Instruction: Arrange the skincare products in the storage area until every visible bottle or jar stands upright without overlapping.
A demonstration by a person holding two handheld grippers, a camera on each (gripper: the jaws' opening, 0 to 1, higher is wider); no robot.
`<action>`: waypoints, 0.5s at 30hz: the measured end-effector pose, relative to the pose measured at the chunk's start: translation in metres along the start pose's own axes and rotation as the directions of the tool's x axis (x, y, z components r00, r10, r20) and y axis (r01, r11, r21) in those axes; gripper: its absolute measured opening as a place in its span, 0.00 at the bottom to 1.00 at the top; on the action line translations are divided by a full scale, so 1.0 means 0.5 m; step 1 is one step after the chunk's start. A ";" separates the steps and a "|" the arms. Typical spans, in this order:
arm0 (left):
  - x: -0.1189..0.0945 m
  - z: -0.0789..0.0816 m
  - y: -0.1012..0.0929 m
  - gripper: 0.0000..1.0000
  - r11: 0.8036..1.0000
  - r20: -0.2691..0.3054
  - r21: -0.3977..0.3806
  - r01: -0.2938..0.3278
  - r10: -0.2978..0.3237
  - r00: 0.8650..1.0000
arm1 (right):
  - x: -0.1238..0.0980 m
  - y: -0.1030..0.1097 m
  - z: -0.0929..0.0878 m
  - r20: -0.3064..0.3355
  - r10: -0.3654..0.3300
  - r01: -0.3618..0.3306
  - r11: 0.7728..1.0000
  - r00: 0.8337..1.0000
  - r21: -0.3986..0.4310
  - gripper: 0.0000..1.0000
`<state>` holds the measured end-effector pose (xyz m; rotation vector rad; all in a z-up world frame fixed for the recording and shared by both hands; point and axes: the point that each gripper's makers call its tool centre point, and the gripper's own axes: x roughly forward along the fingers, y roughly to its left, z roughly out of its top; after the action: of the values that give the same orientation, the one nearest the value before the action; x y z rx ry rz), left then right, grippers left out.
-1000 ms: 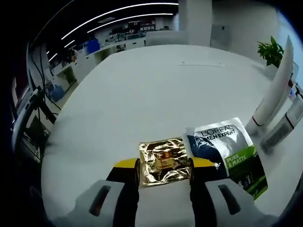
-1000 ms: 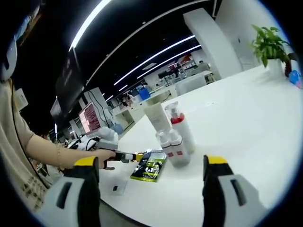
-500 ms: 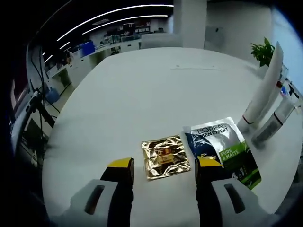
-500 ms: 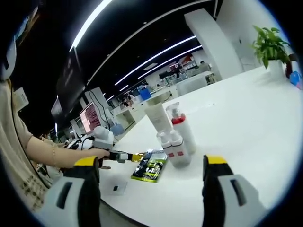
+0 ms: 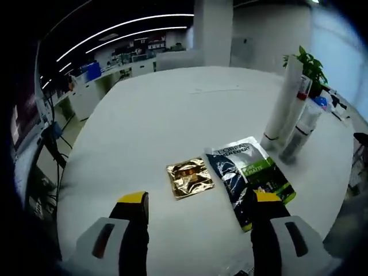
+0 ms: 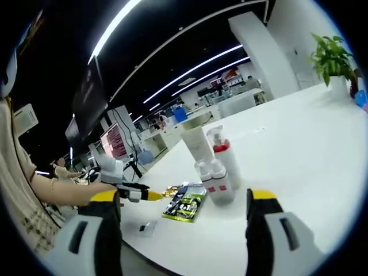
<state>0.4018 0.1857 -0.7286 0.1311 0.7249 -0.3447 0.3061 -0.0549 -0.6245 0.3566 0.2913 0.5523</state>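
A gold foil sachet [image 5: 188,177] lies flat on the white table [image 5: 172,109], ahead of my open left gripper [image 5: 198,199] and apart from it. Beside it on the right lies a dark and green L'Oreal sachet [image 5: 250,177]. A tall white tube [image 5: 283,102] and pump bottles [image 5: 301,129] stand upright at the right. In the right gripper view the tube [image 6: 196,144], a red-collared pump bottle [image 6: 225,159] and two small white bottles [image 6: 213,181] stand together, with the green sachet [image 6: 185,203] flat beside them. My right gripper [image 6: 184,197] is open, well short of them. The left gripper [image 6: 138,194] comes in from the left.
A potted plant [image 5: 309,64] stands at the table's far edge, also the plant [image 6: 333,57] in the right gripper view. A small dark-marked card [image 6: 145,229] lies near the table's front edge. A person's arm [image 6: 63,192] holds the left gripper. Office desks fill the background.
My left gripper has opened and drawn back from the gold sachet, which now lies free on the table. The right gripper has hardly moved.
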 end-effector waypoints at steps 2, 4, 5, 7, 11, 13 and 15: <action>-0.011 -0.007 -0.006 0.75 1.000 0.004 -0.007 0.015 -0.015 1.000 | 0.000 0.002 0.000 -0.002 0.001 -0.001 1.000 1.000 -0.003 0.91; -0.022 -0.012 -0.010 0.77 1.000 0.011 -0.008 0.026 -0.026 1.000 | 0.000 0.001 0.000 -0.001 -0.001 0.001 1.000 1.000 -0.006 0.92; -0.027 -0.013 -0.013 0.77 0.999 0.016 -0.007 0.031 -0.031 0.999 | 0.000 0.001 0.000 0.000 -0.002 0.002 1.000 1.000 -0.004 0.92; -0.040 -0.019 -0.018 0.79 0.999 0.020 0.002 0.043 -0.043 0.999 | 0.000 0.001 0.000 0.001 -0.004 0.004 1.000 1.000 0.000 0.92; -0.068 -0.032 -0.025 0.82 0.998 0.024 -0.026 0.056 -0.056 0.998 | 0.000 0.001 -0.001 -0.003 -0.006 0.006 1.000 1.000 0.000 0.93; -0.082 -0.040 -0.027 0.83 0.998 0.026 -0.038 0.056 -0.055 0.998 | 0.001 0.001 -0.002 -0.006 -0.005 0.005 1.000 1.000 -0.002 0.93; -0.093 -0.046 -0.030 0.84 0.997 0.027 -0.043 0.057 -0.056 0.998 | 0.001 0.003 -0.003 -0.010 -0.002 0.002 1.000 1.000 -0.004 0.92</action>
<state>0.3500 0.1892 -0.7145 0.0644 0.7108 -0.3838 0.3054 -0.0530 -0.6256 0.3497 0.3006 0.5525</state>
